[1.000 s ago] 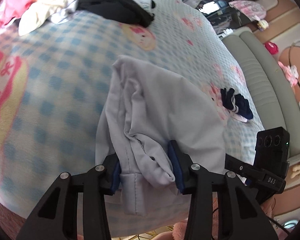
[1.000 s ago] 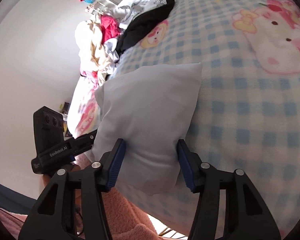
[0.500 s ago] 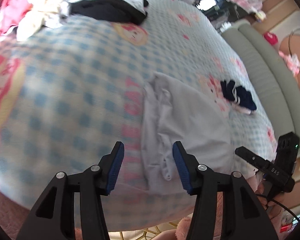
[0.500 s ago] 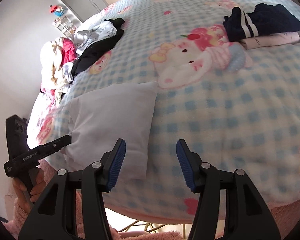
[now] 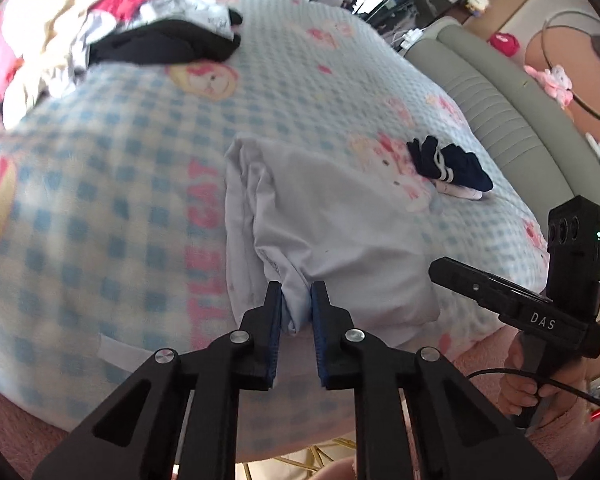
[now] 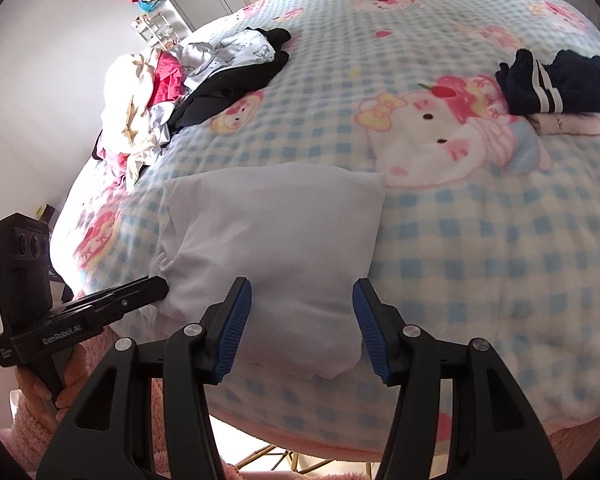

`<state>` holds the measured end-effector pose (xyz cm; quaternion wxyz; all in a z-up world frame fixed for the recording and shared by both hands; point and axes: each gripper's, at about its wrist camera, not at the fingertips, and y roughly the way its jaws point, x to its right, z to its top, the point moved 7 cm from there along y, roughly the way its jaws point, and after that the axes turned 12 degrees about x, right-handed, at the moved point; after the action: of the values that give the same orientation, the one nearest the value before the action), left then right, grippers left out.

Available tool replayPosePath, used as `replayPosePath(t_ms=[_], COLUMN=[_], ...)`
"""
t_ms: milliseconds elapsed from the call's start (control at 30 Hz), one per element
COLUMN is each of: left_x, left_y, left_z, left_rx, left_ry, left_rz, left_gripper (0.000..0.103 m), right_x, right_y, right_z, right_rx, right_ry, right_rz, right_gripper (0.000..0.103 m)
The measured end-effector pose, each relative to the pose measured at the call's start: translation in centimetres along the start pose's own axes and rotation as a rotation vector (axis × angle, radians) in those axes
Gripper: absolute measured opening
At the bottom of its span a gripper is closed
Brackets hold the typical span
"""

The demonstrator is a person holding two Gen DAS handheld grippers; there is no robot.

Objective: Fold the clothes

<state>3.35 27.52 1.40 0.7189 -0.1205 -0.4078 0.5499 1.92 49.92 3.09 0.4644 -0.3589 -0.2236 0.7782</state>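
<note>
Pale grey garment (image 5: 332,236): folded bundle on the bed (image 5: 100,208), ahead of both fingers. Left gripper (image 5: 296,300) pinches its near bunched edge; right gripper (image 6: 300,312) spread wide over the near hem. Lift evenly, keeping layers aligned.

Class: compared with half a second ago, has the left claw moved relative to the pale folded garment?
Yes. The left claw has moved in onto the garment near edge and closed: then it stood open, short of it; now it pinches a fold.
</note>
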Motion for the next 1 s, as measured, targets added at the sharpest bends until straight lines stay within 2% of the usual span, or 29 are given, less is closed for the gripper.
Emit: replayPosePath(t_ms=[67, 367, 600, 800, 900, 933, 1000], left_x=[0.4, -2.4, -4.5, -7.3, -7.8, -7.4, -6.5], left_y=[-1.0, -0.8, -0.6, -3.5, -4.2, -4.0, -3.7], left_z=[0.8, -1.2, -2.7, -1.4, -1.5, -1.7, -2.2], left_rx=[0.031, -0.033, -0.081, -0.030, -0.015, -0.021, -0.033], left_ry=[0.002, -0.049, -0.089, -0.125, -0.158, -0.147, -0.124], left_rz=[-0.014, 0.013, 0.035, 0.086, 0.043, 0.030, 0.006], left_gripper=[0.012, 0.010, 0.010, 0.009, 0.010, 0.013, 0.036], right_x=[-0.5, -1.5, 0.1, 0.8, -0.1, -0.5, -0.9], right_y=[-0.1, 3.1, 3.6, 3.3, 2.3, 1.9, 1.1], right_z=[0.4, -1.4, -2.0, -1.9, -1.4, -1.3, -1.0], right_rx=[0.009, -0.054, -0.079, -0.074, -0.051, -0.044, -0.040], right_ry=[-0.024, -0.126, -0.105, -0.062, -0.067, -0.066, -0.072], right_rz=[0.007, -0.019, -0.034, -0.043, -0.016, 0.005, 0.031], right_gripper=[0.057, 0.062, 0.068, 0.068, 0.068, 0.068, 0.068])
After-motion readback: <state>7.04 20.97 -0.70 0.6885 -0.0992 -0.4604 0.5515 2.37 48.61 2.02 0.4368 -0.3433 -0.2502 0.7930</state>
